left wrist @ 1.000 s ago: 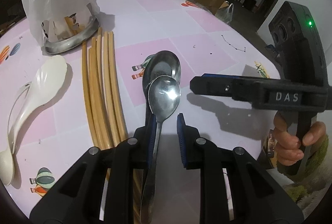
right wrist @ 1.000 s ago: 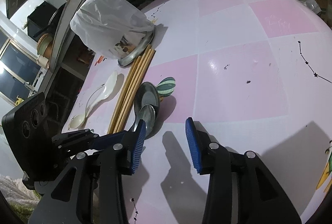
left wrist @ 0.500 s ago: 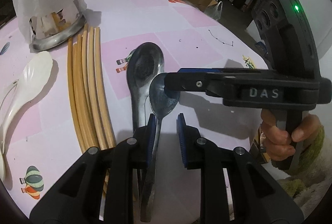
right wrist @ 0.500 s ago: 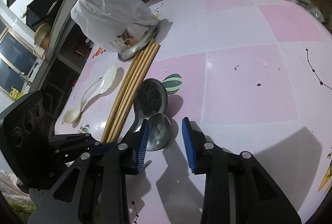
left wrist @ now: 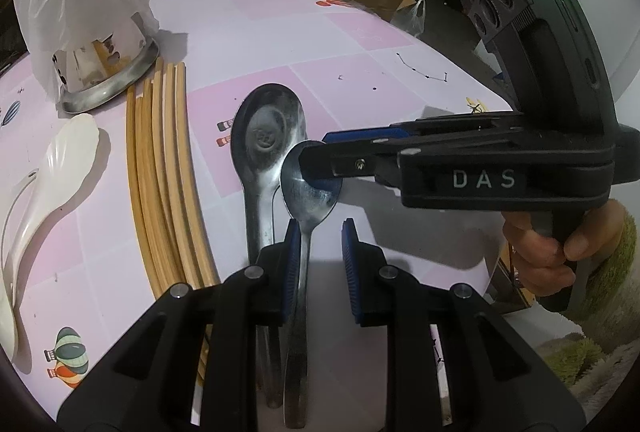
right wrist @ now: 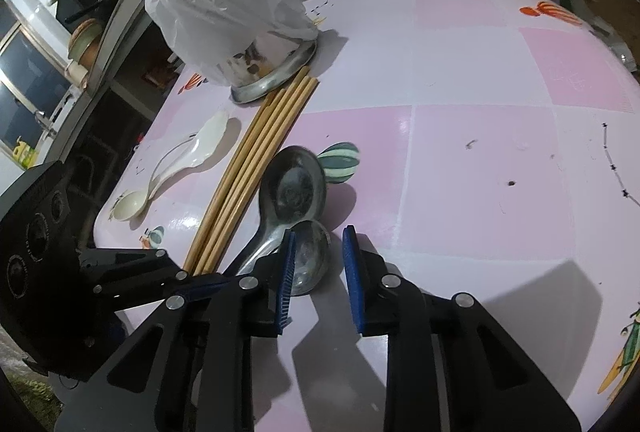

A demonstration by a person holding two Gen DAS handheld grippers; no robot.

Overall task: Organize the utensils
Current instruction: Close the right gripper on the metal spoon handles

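Observation:
A small metal spoon lies on the pink checked table, just right of a large metal spoon. Its handle runs between the fingers of my left gripper, close against the left pad, with a clear gap to the right pad. My right gripper reaches in from the right, its fingertips straddling the small spoon's bowl. In the right wrist view the right gripper is closing with the bowl between its jaws. The bowl is near the left pad, and the right pad stands clear of it.
Several wooden chopsticks lie left of the large spoon, with white plastic spoons beyond them. A metal-based holder under a white plastic bag stands at the far left. A person's hand grips the right tool near the table's right edge.
The right gripper came in from the right over the small spoon's bowl and its jaws narrowed. The small spoon shifted rightward off the large spoon. The left gripper's opening looks the same.

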